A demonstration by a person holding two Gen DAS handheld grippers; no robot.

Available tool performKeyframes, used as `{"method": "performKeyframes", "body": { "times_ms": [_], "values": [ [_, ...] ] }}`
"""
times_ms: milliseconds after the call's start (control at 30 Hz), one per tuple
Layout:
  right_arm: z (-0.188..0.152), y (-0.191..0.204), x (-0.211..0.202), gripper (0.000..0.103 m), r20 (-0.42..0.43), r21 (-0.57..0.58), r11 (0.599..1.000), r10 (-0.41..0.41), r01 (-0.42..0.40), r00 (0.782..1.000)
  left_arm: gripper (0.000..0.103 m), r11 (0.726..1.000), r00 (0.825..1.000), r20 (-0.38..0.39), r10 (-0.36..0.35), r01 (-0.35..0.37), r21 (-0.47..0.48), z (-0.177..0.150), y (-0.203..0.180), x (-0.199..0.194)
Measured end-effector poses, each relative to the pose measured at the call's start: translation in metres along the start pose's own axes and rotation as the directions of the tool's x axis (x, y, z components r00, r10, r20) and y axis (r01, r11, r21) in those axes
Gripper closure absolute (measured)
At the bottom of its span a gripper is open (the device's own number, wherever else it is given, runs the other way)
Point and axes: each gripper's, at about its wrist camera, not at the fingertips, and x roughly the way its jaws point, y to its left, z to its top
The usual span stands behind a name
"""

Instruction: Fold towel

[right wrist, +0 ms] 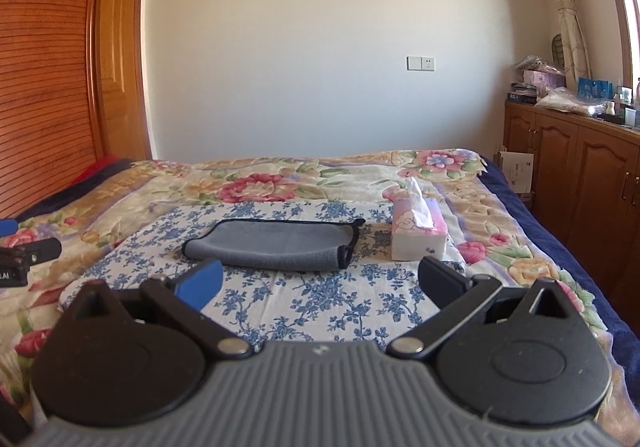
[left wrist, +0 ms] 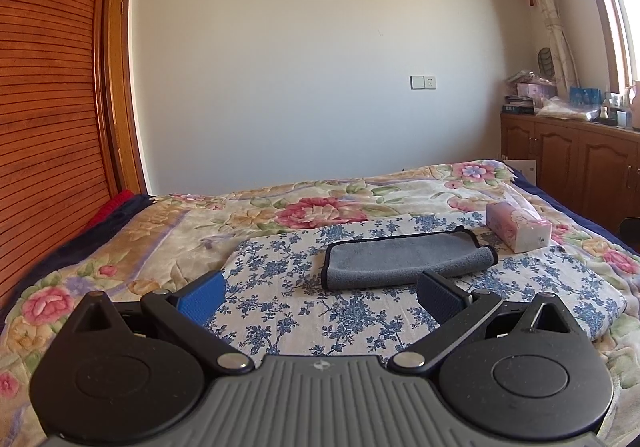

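Observation:
A grey towel (left wrist: 404,261) with a black hem lies folded over on a blue-flowered cloth (left wrist: 280,311) on the bed. It also shows in the right wrist view (right wrist: 276,247). My left gripper (left wrist: 320,293) is open and empty, held back from the towel's near edge. My right gripper (right wrist: 320,281) is open and empty, also short of the towel's near edge. Part of the left gripper (right wrist: 24,253) shows at the left edge of the right wrist view.
A pink tissue box (right wrist: 418,233) stands just right of the towel, also in the left wrist view (left wrist: 518,227). A floral blanket (right wrist: 280,179) covers the bed. A slatted wooden headboard (left wrist: 44,127) is at left, wooden cabinets (right wrist: 572,175) at right.

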Motion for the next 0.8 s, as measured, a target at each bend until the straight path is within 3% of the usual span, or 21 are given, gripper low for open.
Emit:
{"method": "performKeyframes", "body": {
  "times_ms": [533,800],
  "values": [
    [-0.0025,-0.0046,-0.0033,0.0,0.033,0.022,0.999,-0.038,0.037,0.999,0.0,0.998,0.998,0.038,0.04,-0.039,-0.04,-0.0021,0.0098,-0.0025],
    [-0.003,-0.0034,-0.0033,0.0,0.04,0.018,0.999,-0.045,0.044,0.998,0.0,0.999,0.999,0.039,0.028,-0.027,-0.033,-0.0035,0.0096,-0.0028]
  ]
}}
